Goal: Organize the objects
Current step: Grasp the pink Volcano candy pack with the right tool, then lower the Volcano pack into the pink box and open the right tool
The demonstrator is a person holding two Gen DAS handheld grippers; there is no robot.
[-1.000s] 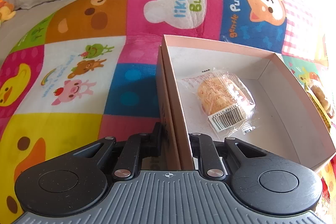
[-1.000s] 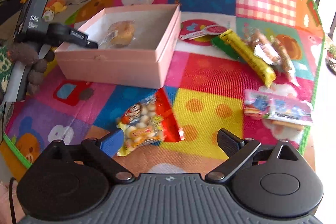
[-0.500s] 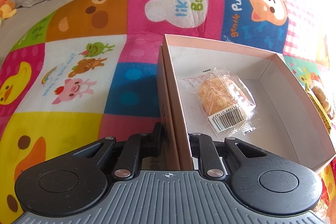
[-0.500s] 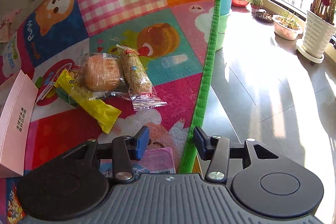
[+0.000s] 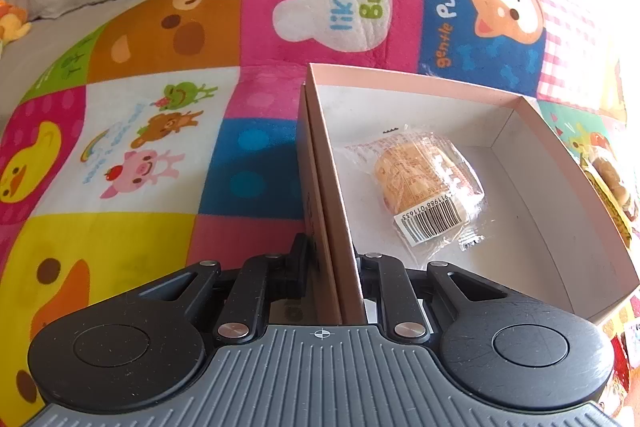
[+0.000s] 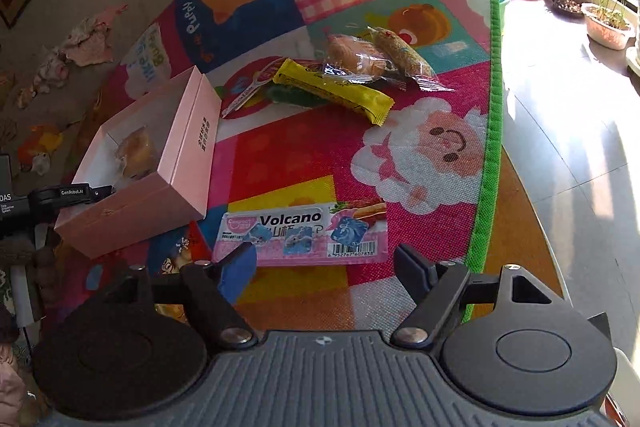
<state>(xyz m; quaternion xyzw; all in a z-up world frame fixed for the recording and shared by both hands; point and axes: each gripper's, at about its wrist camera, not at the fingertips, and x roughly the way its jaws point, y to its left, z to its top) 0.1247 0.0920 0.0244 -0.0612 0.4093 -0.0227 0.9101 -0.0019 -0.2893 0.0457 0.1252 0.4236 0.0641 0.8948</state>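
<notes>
The left gripper (image 5: 332, 259) is clamped on the near side wall of the pink box (image 5: 420, 83), 1 finger outside the wall and 1 inside, the wall running straight ahead from between them. The box stands open on the play mat (image 5: 132, 147). Inside it, ahead and to the right of the left gripper's fingers, lies 1 wrapped cake (image 5: 424, 183) in clear film with a barcode label turned toward the tool; it rests on the box floor, apart from every wall.

The right gripper (image 6: 326, 265) hangs above the mat with its jaws spread wide, holding nothing. Just ahead of it, lying crosswise between the 2 fingertips, is the pink Volcano packet (image 6: 300, 231); the blue pad of the left finger (image 6: 236, 267) overlaps the packet's near left corner in this view, and whether it touches cannot be told. A red snack bag (image 6: 188, 251) lies partly hidden by that finger, just beside the box.

From the right wrist view the pink box (image 6: 176, 163) sits ahead and to the left, with the left gripper (image 6: 80, 193) reaching its far left end. Farther ahead, past the Volcano packet, lies a cluster: a yellow bar (image 6: 332, 91) over a green packet (image 6: 292, 97), a wrapped bun (image 6: 356, 57) and a wrapped cereal bar (image 6: 404, 57) beside it, all touching or overlapping. The mat's green edge (image 6: 490, 131) runs along the right, with sunlit floor (image 6: 568, 147) beyond.
</notes>
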